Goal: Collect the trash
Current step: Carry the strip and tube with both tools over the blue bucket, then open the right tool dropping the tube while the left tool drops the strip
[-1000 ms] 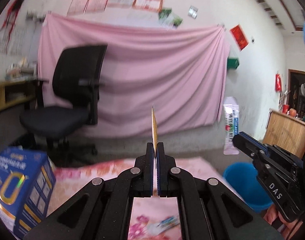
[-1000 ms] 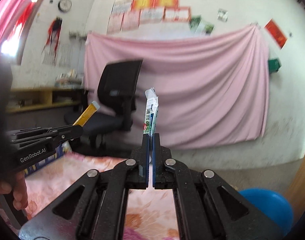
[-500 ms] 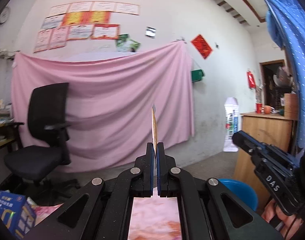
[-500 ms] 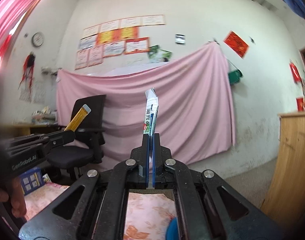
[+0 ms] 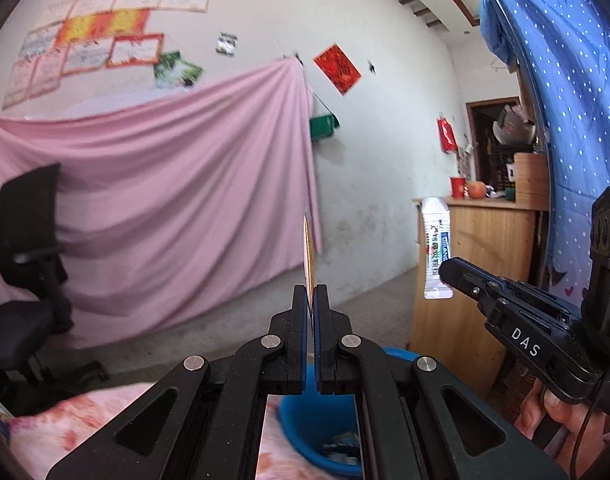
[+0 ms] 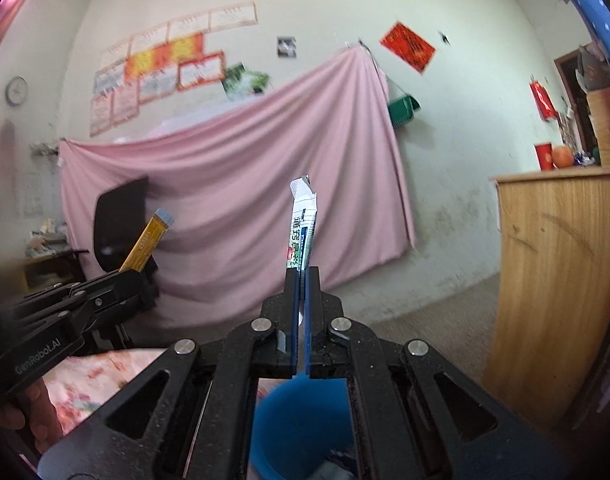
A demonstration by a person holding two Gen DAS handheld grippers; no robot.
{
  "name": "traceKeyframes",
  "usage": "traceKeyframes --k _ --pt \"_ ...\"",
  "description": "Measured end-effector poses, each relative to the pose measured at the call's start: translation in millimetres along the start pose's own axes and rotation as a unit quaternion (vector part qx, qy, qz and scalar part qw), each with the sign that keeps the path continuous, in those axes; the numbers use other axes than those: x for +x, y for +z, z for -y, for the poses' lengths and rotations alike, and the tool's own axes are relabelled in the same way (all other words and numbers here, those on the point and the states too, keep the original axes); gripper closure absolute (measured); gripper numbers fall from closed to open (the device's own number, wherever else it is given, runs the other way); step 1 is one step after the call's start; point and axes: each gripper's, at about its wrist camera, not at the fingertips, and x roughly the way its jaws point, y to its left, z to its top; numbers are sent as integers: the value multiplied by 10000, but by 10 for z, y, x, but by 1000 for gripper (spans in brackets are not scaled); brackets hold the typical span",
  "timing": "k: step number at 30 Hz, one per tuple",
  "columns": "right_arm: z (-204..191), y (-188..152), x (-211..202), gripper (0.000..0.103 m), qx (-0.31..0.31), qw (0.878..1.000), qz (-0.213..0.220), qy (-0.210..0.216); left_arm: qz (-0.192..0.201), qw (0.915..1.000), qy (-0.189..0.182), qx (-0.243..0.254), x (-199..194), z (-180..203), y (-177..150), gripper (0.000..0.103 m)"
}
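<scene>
Pinching thin yellow sachet (image 5: pixel 308 252), left gripper (image 5: pixel 310 300) has jaws pressed together on lower end; sachet stands upright, edge-on in left wrist view. Right gripper (image 6: pixel 302 280) clamps white-green wrapper (image 6: pixel 301 232) same way, wrapper pointing up. Both grippers held above blue bucket (image 5: pixel 325 420); some trash already lies inside bucket, blurred. Bucket stands beside edge of floral pink cloth (image 5: pixel 85 420), near wooden cabinet (image 6: pixel 557 288). Pink sheet (image 5: pixel 165 208) hangs on wall behind.

Matt, grainy black plastic forms the left gripper (image 5: pixel 310 304), with shiny metal pins. The blue bucket (image 6: pixel 301 424) looks like smooth plastic; the cabinet (image 6: pixel 561 288) at right is bare wood; the pink backdrop (image 6: pixel 233 216) is soft cloth.
</scene>
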Motion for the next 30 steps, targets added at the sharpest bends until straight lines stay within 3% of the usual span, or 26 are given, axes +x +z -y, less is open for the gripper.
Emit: traceKeyframes --k 7,15,20,30 --pt "159 -218 118 73 54 9975 -697 -133 -882 9955 -317 -145 458 175 -160 102" --pt "268 -422 380 73 307 9867 -1593 19 -1864 9811 -406 -335 880 246 -306 102" --pt "358 -589 520 73 396 9772 -2083 -48 -2231 9732 -391 -395 1047 246 -380 102" --pt "410 -716 629 72 421 9678 -2478 -102 -2919 9505 -517 -926 1192 16 -570 102"
